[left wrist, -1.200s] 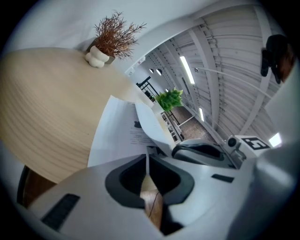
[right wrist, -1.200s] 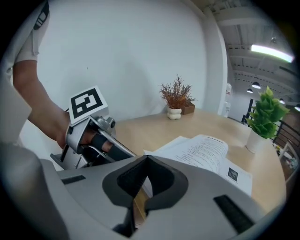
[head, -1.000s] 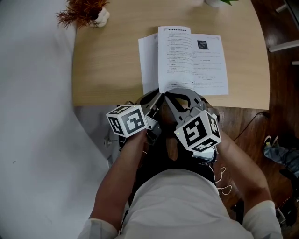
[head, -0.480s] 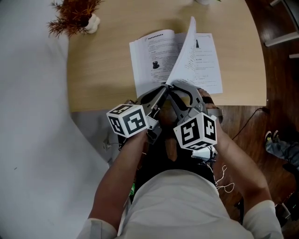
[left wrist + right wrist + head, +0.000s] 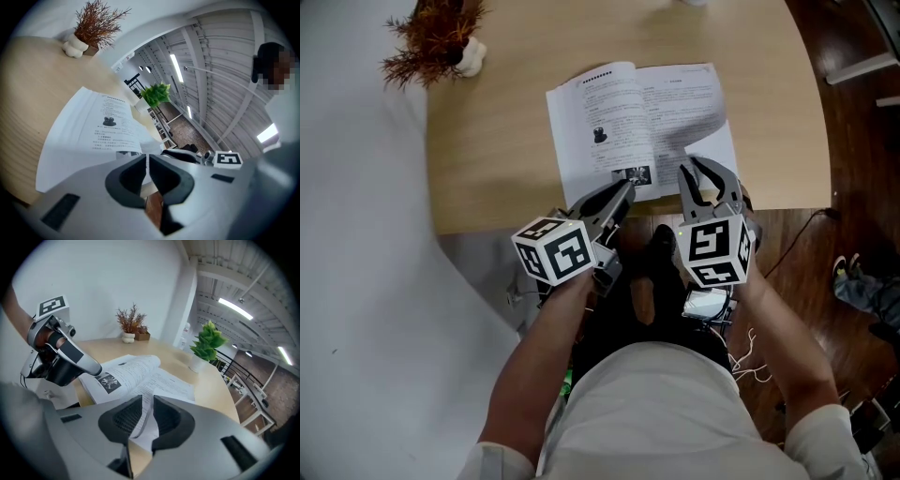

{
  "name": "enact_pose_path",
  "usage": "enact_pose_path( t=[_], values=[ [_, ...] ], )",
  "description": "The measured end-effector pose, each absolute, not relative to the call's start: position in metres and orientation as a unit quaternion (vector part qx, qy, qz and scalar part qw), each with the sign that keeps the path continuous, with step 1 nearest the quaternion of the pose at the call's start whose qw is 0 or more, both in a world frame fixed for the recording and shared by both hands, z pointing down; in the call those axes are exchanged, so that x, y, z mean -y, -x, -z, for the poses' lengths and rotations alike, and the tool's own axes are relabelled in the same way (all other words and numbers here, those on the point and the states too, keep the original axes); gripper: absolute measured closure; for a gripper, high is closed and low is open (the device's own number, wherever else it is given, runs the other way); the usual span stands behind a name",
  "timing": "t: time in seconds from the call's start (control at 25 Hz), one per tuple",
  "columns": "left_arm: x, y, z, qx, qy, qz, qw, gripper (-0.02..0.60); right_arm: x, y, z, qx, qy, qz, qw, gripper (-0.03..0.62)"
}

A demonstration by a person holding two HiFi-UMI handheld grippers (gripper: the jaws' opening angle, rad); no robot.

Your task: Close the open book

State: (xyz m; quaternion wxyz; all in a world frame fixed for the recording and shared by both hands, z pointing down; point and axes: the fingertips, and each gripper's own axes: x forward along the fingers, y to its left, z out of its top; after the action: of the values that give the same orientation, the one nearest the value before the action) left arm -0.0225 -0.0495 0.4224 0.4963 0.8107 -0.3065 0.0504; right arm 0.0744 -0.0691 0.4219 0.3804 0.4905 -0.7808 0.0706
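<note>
**Fingers.** Fingers of the left gripper (image 5: pixel 146 161) are closed to a hairline slit and grip nothing that shows. In the head view their tips meet the lower edge of the book (image 5: pixel 630 112) at frame centre. Fingers of the right gripper (image 5: pixel 146 404) stand narrowly apart. The lower right corner of a page shows in the gap, but no pinch on it can be made out.

**Book.** It lies open and flat on the bench (image 5: pixel 497 141), in the upper centre of the head view, with both printed leaves facing up.

**Progress, as judged.** The closing is not yet done. One half has to be raised and folded over the other.

**Count.**
- One book
- Two grippers
- One bench
- Two potted plants: a dried plant (image 5: pixel 431 37) at upper left and a green plant (image 5: pixel 207 345) beyond the book's far edge
</note>
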Motion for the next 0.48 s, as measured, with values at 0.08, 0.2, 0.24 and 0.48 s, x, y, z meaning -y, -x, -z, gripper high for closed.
enact_pose_path(
  t=[0.08,0.2,0.24,0.48],
  values=[
    [0.049,0.0209,-0.4232,0.305,-0.811,-0.052,0.496,0.583,0.0696,-0.0795,-0.4248,0.778,-0.496,-0.082,0.377,0.522],
    [0.0491,0.0183,-0.4234,0.302,-0.812,-0.054,0.496,0.583,0.0695,-0.0815,-0.4279,0.776,-0.498,-0.088,0.376,0.522],
    [0.0494,0.0175,-0.4232,0.301,-0.813,-0.054,0.496,0.583,0.0697,-0.0816,-0.4285,0.776,-0.498,-0.089,0.377,0.522],
    [0.05,0.016,-0.4236,0.299,-0.813,-0.055,0.496,0.583,0.0716,-0.0804,-0.4298,0.774,-0.499,-0.084,0.381,0.522]
  ],
)
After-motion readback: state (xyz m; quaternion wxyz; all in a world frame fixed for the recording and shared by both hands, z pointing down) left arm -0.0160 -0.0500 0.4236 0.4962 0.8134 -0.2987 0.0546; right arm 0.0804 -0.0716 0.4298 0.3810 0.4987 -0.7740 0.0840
